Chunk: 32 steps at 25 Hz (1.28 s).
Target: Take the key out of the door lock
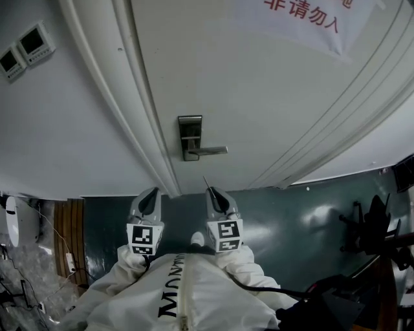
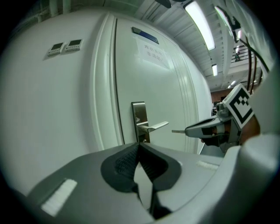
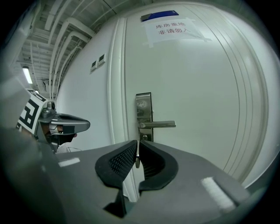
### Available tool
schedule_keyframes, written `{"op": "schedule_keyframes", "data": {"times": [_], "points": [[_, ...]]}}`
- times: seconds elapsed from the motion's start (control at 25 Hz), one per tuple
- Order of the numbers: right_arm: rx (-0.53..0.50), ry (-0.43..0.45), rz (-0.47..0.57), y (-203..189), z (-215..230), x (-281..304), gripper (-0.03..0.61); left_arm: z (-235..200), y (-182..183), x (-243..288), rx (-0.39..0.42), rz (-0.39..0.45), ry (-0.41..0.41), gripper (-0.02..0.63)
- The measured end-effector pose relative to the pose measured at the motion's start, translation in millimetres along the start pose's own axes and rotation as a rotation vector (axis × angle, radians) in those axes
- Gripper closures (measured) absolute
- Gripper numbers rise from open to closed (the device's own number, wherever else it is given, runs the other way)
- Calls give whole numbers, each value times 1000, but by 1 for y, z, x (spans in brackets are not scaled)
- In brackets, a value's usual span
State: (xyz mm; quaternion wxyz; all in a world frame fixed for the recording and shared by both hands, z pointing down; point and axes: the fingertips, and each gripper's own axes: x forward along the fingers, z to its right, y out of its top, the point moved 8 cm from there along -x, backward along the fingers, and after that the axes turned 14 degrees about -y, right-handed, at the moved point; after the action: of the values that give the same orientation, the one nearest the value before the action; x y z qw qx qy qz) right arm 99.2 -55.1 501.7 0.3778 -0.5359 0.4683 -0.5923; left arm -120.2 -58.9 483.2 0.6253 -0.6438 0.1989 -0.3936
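Note:
A steel lock plate (image 1: 189, 137) with a lever handle (image 1: 208, 151) sits on the white door. My right gripper (image 1: 212, 192) hangs below the handle, well clear of the door, shut on the key (image 1: 206, 182), whose thin blade pokes out toward the door. In the right gripper view the key (image 3: 137, 159) is pinched edge-on between the pads, and the keyhole (image 3: 144, 137) below the handle holds nothing. The left gripper view shows the key blade (image 2: 177, 131) jutting from the right gripper (image 2: 192, 130). My left gripper (image 1: 150, 194) hangs beside it, shut and empty.
Two wall control panels (image 1: 26, 48) are mounted left of the door frame. A paper sign (image 1: 304, 19) with red print hangs high on the door. Cables and clutter (image 1: 39, 258) lie at the lower left, dark equipment (image 1: 375, 226) at the right.

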Motion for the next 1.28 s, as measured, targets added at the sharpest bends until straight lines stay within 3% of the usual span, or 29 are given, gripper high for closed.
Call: {"op": "schedule_keyframes", "data": {"times": [0.4,0.72,1.28], "points": [[4,-73,17,-29,-53,-117,555,47,-40,-118,-32,41,-17,614],[1,-106,42,-42,-92,-213,555,93,-77,-212,-81,25,-18,614],[4,-84,78,-37,-78,-260,555,131,-50,-230,-28,62,-10,614]]}}
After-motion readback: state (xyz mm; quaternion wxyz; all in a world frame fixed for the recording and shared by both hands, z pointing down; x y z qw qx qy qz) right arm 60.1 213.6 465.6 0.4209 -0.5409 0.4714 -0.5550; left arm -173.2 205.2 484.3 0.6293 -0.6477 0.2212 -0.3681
